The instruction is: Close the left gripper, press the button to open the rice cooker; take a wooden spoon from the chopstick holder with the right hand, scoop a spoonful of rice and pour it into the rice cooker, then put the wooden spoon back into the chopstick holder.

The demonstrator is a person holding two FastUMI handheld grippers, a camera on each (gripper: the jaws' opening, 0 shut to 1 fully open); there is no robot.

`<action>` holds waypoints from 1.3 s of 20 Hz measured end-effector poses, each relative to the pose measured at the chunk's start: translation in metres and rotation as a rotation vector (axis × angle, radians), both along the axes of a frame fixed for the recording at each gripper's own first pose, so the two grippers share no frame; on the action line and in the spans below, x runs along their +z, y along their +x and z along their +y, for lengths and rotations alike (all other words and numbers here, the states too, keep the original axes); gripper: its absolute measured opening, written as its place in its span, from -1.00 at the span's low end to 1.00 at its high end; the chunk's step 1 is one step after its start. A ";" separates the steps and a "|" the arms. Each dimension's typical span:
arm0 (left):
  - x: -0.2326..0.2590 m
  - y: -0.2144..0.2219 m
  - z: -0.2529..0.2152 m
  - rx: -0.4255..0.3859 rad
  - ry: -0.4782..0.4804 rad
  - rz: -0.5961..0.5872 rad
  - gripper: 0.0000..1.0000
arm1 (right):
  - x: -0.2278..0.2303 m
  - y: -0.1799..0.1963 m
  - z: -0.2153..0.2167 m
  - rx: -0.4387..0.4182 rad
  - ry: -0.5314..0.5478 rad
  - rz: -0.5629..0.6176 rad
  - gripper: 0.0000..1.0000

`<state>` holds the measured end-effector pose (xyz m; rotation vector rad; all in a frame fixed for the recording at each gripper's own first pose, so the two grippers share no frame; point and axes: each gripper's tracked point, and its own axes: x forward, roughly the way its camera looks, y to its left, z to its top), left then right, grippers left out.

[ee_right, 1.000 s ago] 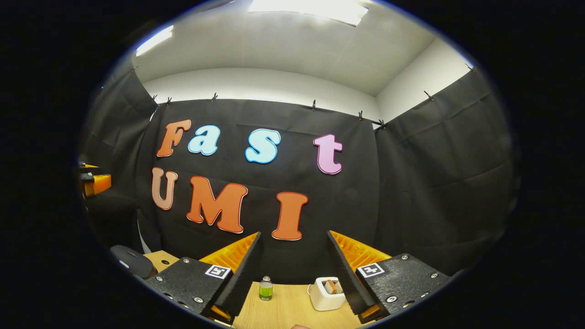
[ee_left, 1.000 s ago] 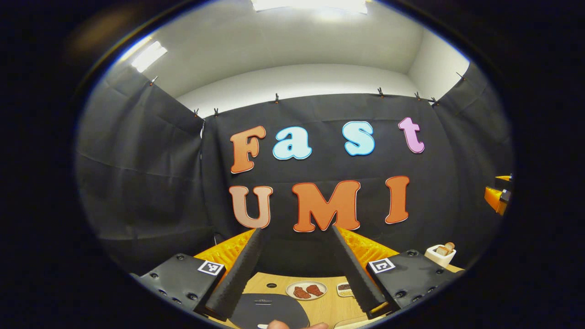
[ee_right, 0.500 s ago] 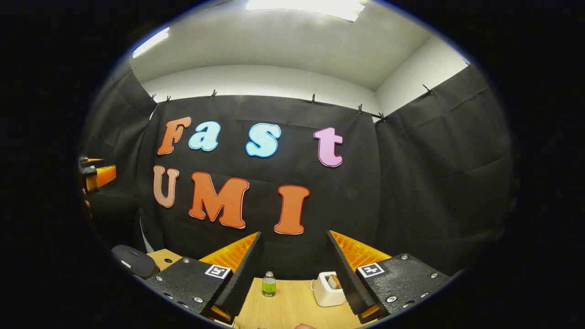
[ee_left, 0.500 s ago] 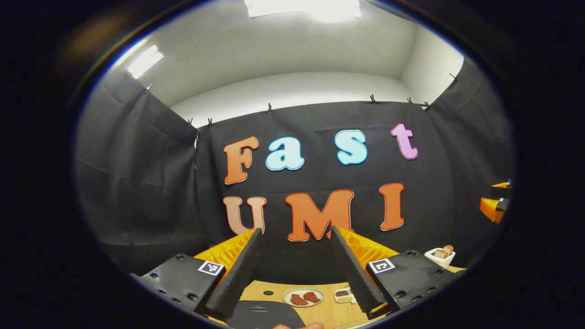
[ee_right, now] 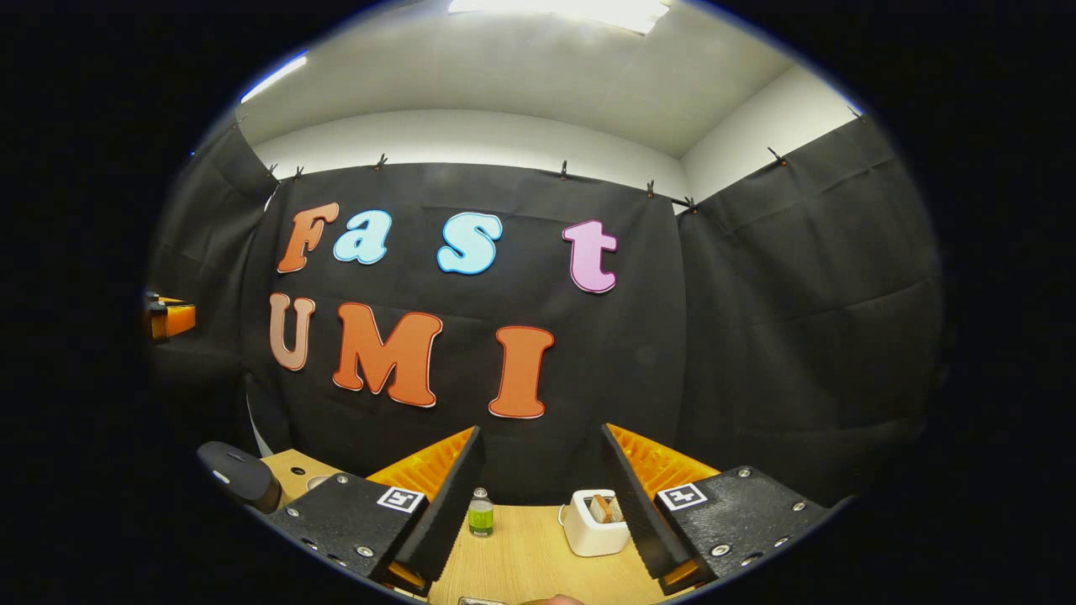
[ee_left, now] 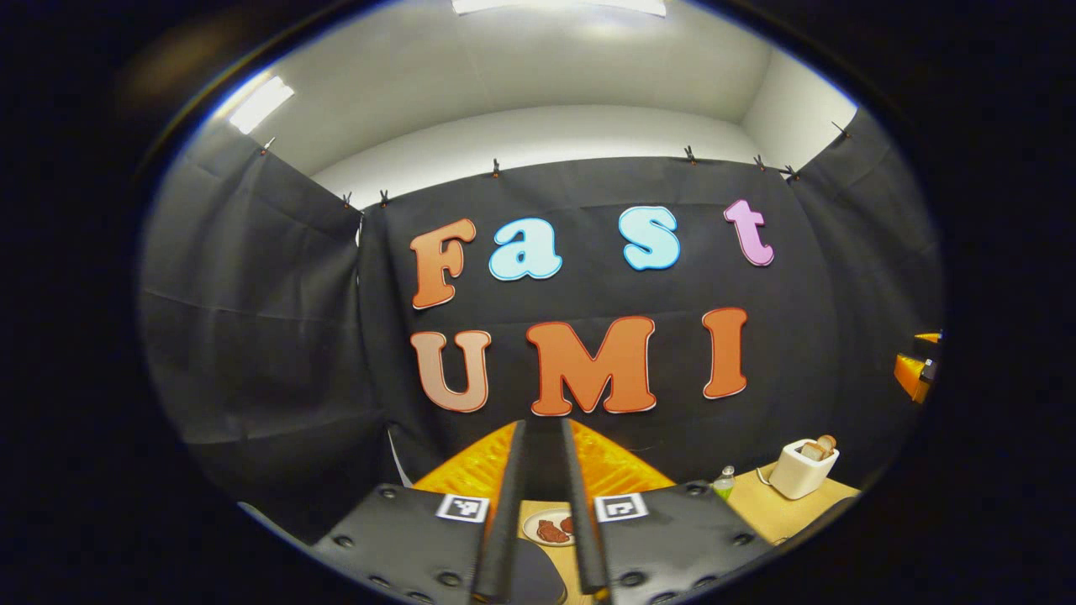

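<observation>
My left gripper (ee_left: pixel 540 428) is held level with its fingers drawn close together and nothing between them. Below its fingers the dark grey lid of the rice cooker (ee_left: pixel 538 581) peeks in at the bottom of the left gripper view. The same cooker shows as a dark rounded body (ee_right: pixel 238 476) at the lower left of the right gripper view. My right gripper (ee_right: pixel 540 433) stands open and empty above the wooden table (ee_right: pixel 538 559). A white container (ee_right: pixel 593 525) with brown pieces sticking out of its top stands just ahead of the right gripper.
A small green bottle (ee_right: pixel 480 512) stands on the table left of the white container (ee_left: pixel 803 469). A plate with red-brown food (ee_left: pixel 551 529) lies beyond the cooker lid. The other gripper's orange body shows at the far right (ee_left: pixel 912 374) and far left (ee_right: pixel 168 318).
The left gripper's fingers have closed from wide apart to nearly touching, and its view has swung a little right. The right gripper has stayed open and barely moved.
</observation>
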<state>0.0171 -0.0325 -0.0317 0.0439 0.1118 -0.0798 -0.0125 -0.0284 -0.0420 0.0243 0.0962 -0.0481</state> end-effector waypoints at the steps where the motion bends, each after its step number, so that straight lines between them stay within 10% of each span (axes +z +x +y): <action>1: -0.011 0.000 -0.002 -0.013 0.001 0.040 -0.51 | -0.002 0.000 -0.002 -0.004 -0.001 0.005 0.71; 2: -0.019 0.000 -0.008 -0.028 -0.005 0.076 -0.80 | -0.003 -0.001 -0.003 -0.008 0.002 0.009 0.71; 11: -0.113 0.012 0.044 0.114 0.015 0.496 -0.78 | -0.016 -0.014 -0.017 -0.051 -0.003 0.049 0.76; 26: -0.278 -0.062 0.071 0.216 -0.302 1.267 -0.82 | -0.073 -0.036 -0.025 -0.093 -0.013 0.201 0.86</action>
